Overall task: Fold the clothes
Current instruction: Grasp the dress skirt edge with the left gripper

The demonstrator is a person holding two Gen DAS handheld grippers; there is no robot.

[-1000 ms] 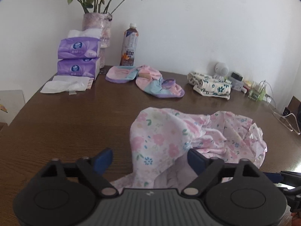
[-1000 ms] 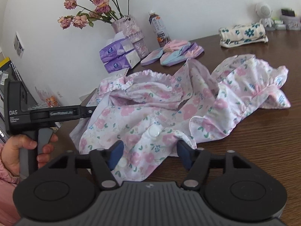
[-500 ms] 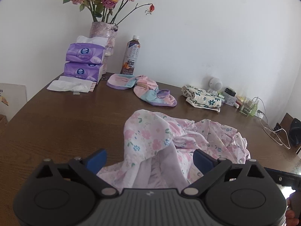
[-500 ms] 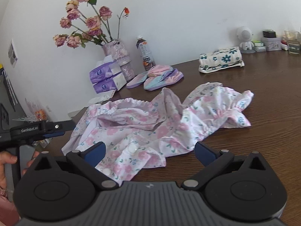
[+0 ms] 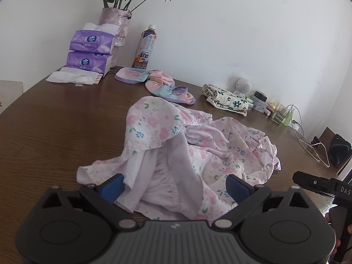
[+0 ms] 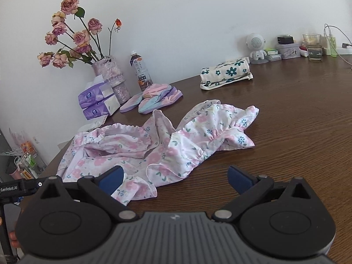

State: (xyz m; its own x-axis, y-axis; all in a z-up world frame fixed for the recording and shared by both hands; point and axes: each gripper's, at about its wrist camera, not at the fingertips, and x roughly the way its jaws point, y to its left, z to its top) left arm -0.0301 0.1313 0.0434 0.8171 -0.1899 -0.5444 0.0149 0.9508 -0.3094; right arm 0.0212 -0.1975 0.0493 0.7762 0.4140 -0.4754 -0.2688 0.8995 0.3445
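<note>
A brown wooden desk is set against a white wall — a crumpled floral garment lies nearest, with both tools — left tool, right tool — spread wide, nothing held.

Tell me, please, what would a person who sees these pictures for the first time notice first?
First, the crumpled pink floral garment, lying unfolded in the middle of the brown wooden table. Both hand-held grippers are open just in front of it: the left hand-held gripper at its near edge and the right hand-held gripper beside its hem. At the back by the white wall stands a vase of faded roses, next to stacked purple tissue packs.
</note>
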